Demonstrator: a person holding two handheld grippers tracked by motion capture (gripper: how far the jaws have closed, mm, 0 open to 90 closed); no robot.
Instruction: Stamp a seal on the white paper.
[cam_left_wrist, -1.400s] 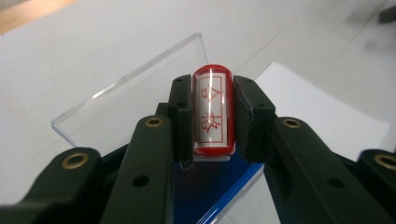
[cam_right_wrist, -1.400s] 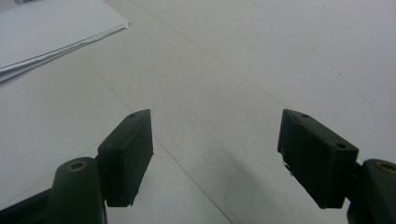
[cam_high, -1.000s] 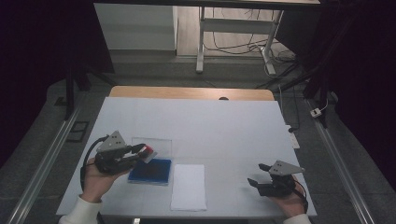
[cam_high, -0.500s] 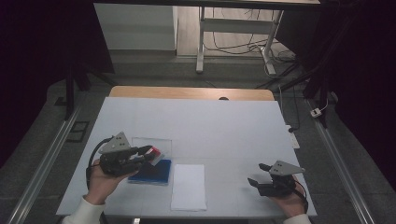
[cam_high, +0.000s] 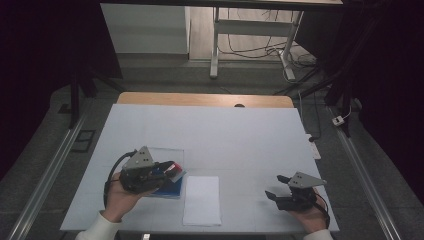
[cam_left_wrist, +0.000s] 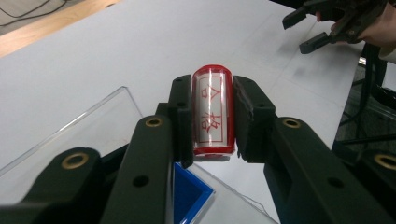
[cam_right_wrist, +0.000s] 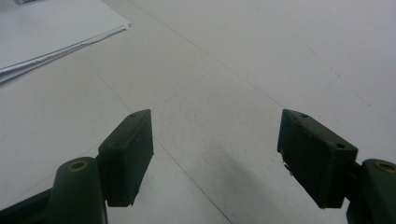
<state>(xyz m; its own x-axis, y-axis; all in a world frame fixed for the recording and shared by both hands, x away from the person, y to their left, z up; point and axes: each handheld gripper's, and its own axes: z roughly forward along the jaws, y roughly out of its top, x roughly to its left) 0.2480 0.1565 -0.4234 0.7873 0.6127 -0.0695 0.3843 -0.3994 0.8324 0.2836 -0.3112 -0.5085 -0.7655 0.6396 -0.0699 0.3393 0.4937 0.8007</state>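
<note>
My left gripper (cam_left_wrist: 212, 116) is shut on a red stamp (cam_left_wrist: 212, 109) with a white face and red characters. It holds the stamp just above a blue ink pad box (cam_left_wrist: 189, 193) whose clear lid (cam_left_wrist: 70, 135) lies open. In the high view the left gripper (cam_high: 170, 169) sits at the near left over the blue box (cam_high: 172, 186), with the stamp (cam_high: 172, 167) at its tips. My right gripper (cam_high: 275, 187) rests at the near right, open, with nothing between its jaws. Its own view shows the right gripper (cam_right_wrist: 215, 154) low over bare white table.
A stack of white paper (cam_high: 202, 200) lies beside the blue box, toward the table's near edge; its corner shows as paper (cam_right_wrist: 51, 28) in the right gripper view. The white table cover (cam_high: 225, 135) ends at a wooden strip (cam_high: 200, 99) at the far side.
My left gripper has shifted slightly right and toward the near edge with the stamp, now over the blue box. The right gripper has stayed put.
</note>
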